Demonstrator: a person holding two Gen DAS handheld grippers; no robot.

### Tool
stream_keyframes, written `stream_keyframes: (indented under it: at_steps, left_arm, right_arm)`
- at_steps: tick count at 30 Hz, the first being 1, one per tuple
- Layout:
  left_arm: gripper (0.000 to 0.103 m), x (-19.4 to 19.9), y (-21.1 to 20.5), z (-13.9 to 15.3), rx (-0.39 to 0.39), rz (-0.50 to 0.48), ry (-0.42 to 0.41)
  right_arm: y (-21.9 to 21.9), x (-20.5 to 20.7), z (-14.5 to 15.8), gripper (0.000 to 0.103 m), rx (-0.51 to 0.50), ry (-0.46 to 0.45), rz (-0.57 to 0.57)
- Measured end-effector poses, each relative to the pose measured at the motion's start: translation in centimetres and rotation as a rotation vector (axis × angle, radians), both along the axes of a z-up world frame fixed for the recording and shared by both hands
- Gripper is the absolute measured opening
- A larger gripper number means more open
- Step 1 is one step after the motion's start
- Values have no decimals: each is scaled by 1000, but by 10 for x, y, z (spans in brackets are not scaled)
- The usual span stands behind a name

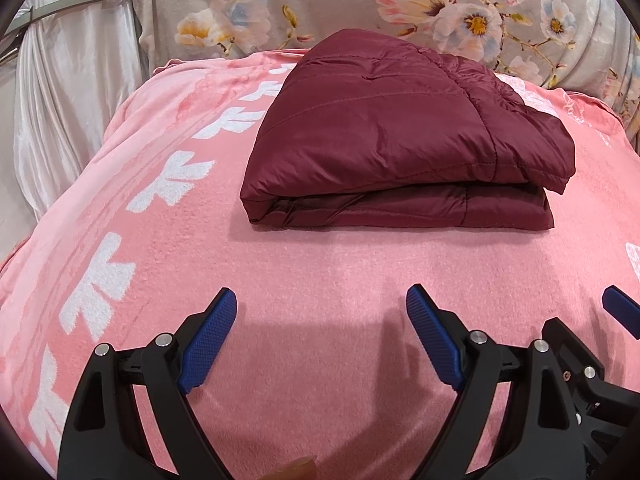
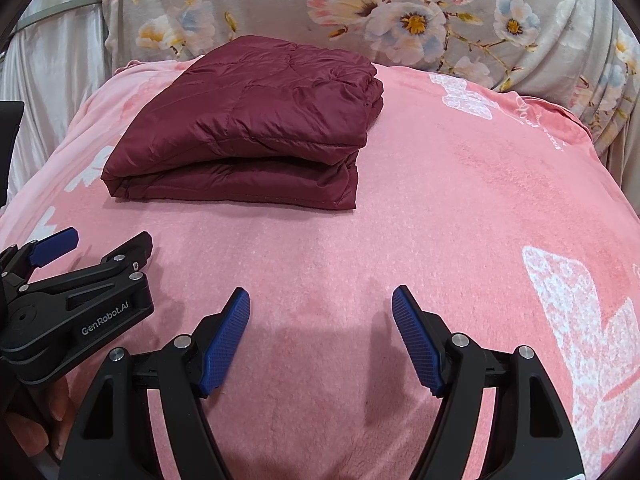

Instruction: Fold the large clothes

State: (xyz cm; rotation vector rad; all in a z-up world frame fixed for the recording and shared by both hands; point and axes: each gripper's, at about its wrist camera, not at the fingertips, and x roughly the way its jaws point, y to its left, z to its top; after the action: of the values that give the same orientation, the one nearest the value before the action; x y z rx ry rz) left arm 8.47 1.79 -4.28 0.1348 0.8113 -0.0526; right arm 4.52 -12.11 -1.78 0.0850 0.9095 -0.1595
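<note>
A maroon quilted jacket [image 1: 400,132] lies folded into a compact stack on the pink blanket [image 1: 320,264]. It also shows in the right wrist view [image 2: 248,124], toward the far left. My left gripper [image 1: 320,300] is open and empty, low over the blanket, well short of the jacket's near edge. My right gripper [image 2: 320,300] is open and empty too, nearer than the jacket and to its right. The left gripper's body [image 2: 80,304] shows at the left of the right wrist view. One right fingertip [image 1: 620,308] shows at the right edge of the left wrist view.
The pink blanket with white flower prints covers the bed. A grey floral cover [image 2: 400,8] rises behind it. A pale satin curtain [image 1: 60,92] hangs at the far left. Bare blanket lies right of the jacket [image 2: 480,180].
</note>
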Motion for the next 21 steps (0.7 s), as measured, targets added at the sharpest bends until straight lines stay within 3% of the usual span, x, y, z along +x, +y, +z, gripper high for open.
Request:
stream_keyframes:
  at_steps: [21]
  left_arm:
    - [84,-1,-2,1,17,-6,-5]
  right_arm:
    - [-1,0,0,72,-1,0,3]
